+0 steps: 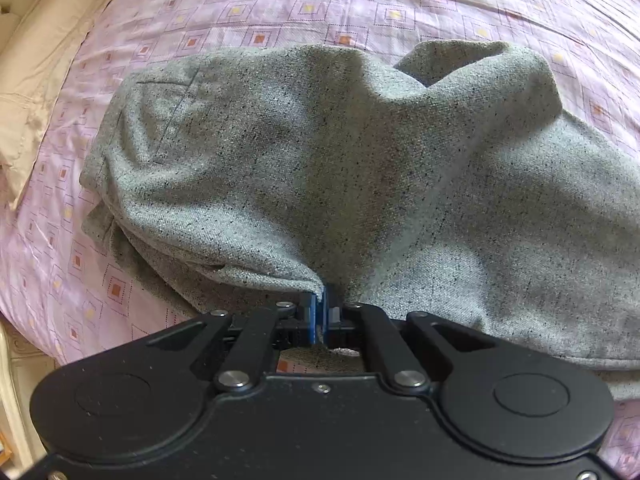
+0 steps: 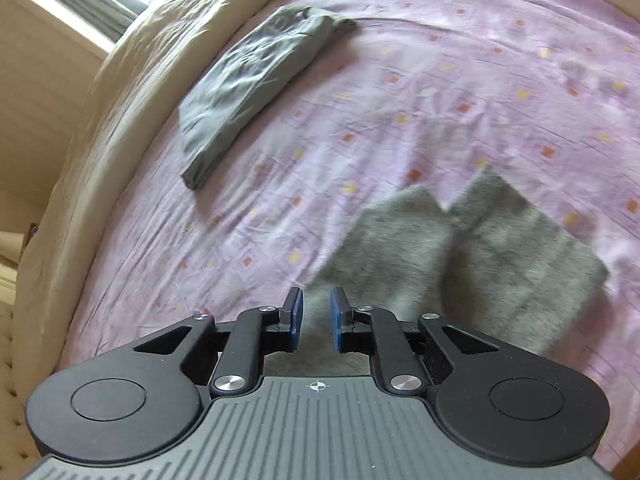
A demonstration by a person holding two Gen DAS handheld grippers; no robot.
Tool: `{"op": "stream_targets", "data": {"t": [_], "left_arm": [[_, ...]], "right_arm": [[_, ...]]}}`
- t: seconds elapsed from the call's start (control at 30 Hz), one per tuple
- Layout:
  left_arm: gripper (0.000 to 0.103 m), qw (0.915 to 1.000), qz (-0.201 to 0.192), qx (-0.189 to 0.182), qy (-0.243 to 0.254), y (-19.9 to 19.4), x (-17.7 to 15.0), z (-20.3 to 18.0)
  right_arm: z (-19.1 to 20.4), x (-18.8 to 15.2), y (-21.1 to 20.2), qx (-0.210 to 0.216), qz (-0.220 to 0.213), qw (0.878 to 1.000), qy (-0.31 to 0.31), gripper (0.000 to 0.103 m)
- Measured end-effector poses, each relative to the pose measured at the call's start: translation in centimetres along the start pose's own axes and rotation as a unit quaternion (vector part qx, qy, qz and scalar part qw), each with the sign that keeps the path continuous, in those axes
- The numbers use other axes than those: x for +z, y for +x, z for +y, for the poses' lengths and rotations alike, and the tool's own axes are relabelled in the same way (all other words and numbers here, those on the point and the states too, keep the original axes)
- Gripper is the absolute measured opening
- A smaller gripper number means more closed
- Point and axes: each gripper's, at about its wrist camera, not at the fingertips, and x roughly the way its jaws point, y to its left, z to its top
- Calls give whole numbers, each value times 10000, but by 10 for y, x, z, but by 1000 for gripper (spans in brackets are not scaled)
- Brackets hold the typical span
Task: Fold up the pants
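Note:
Grey speckled pants lie bunched on the pink patterned bedsheet. My left gripper is shut on a fold of their fabric, which rises from the blue pads in a ridge. In the right wrist view the two leg ends of the pants lie flat and blurred on the sheet, ahead and to the right of my right gripper. That gripper stands open a little, with a narrow gap between its blue pads. Nothing is pinched in it, and grey cloth lies beneath.
A folded dark grey garment lies near the bed's far left edge. A cream pillow or padded border runs along that edge. Cream bedding also shows at the left in the left wrist view. Pink sheet spreads beyond the pants.

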Motion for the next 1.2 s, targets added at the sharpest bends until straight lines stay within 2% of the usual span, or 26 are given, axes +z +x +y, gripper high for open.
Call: {"op": "stream_targets", "data": {"t": [0.03, 0.17, 0.33, 0.53, 0.7, 0.77, 0.8, 0.87, 0.9, 0.93, 1.0, 1.07, 1.13, 1.2], "left_arm": [[4, 10000, 16, 3, -19, 1, 0, 0], [4, 10000, 66, 33, -2, 3, 3, -1], [4, 9999, 89, 37, 69, 4, 6, 0], [4, 9999, 10, -43, 112, -2, 7, 2], [4, 9998, -36, -148, 111, -4, 5, 5], [4, 9997, -132, -154, 149, -7, 4, 6], [4, 9994, -244, -152, 171, -12, 4, 6], [4, 9985, -472, -180, 205, -25, 5, 8], [4, 9979, -581, -225, 184, -33, 6, 10], [4, 9966, -739, -326, 150, -46, 8, 14], [4, 9928, -1068, -518, 157, -72, 9, 22], [4, 9891, -1302, -625, 271, -88, 5, 25], [4, 9898, -1223, -617, 390, -85, -1, 26], [4, 9929, -949, -530, 481, -64, -8, 23]], "right_arm": [[-12, -4, -4, -54, 57, 9999, 110, 27], [-53, -23, -8, -17, 261, 9958, 877, 31], [-70, -43, 4, 528, 438, 9831, 1698, 32], [-73, -59, 15, 538, 440, 9749, 2117, 32], [-72, -62, 16, 604, 364, 9735, 2175, 32], [-62, -57, 9, 653, 91, 9787, 1944, 26], [-52, -52, 2, 559, -123, 9842, 1678, 5], [-17, -40, -17, 394, -504, 9946, 812, 4], [1, -35, -29, 401, -697, 9962, 350, 4], [21, -33, -45, 347, -915, 9951, -168, 4], [52, -35, -77, 173, -1383, 9842, -1090, 4], [62, -44, -99, -105, -1718, 9722, -1587, 4], [48, -53, -91, -437, -1531, 9741, -1603, 4], [22, -62, -54, -956, -812, 9820, -1409, 4]]}}
